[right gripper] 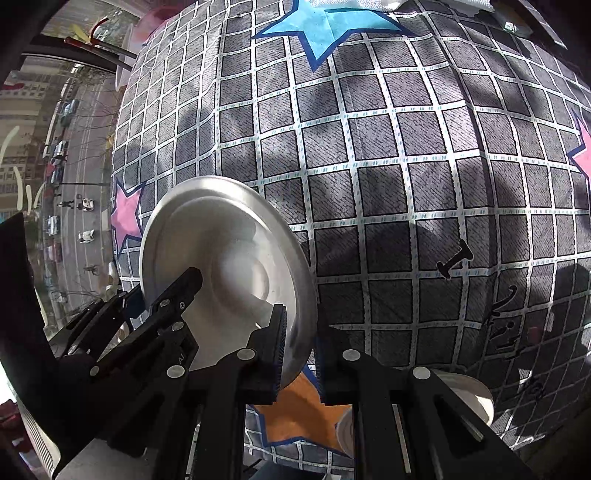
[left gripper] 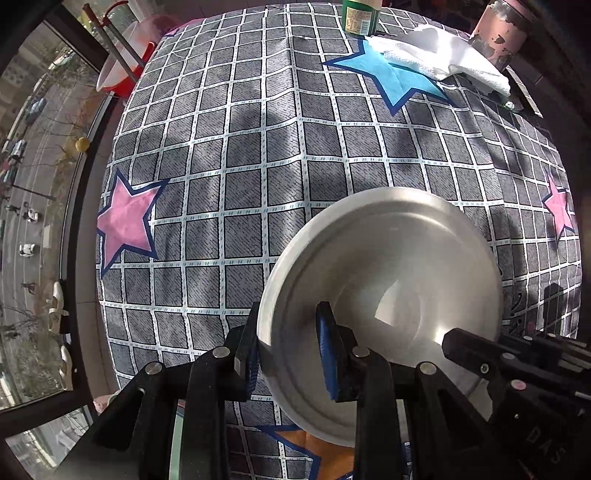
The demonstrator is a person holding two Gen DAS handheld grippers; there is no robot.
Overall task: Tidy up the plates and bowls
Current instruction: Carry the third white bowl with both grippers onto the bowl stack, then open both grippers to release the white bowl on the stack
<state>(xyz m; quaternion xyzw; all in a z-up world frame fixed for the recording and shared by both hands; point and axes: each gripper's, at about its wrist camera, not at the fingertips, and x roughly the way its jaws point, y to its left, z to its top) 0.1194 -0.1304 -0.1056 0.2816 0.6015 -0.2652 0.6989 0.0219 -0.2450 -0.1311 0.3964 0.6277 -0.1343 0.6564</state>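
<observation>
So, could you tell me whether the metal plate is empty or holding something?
Empty: the metal plate shows only bare, shiny metal across its inner surface.

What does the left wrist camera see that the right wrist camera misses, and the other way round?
Only the left wrist view shows the green bottle, the pink cylinder and the red basin beyond the table. Only the right wrist view shows black lettering on the cloth and white dishes at the table's near edge. Both show the metal plate, gripped at its rim by the left hand-held gripper and the right hand-held gripper, plus the checked tablecloth, blue star and white towel.
</observation>
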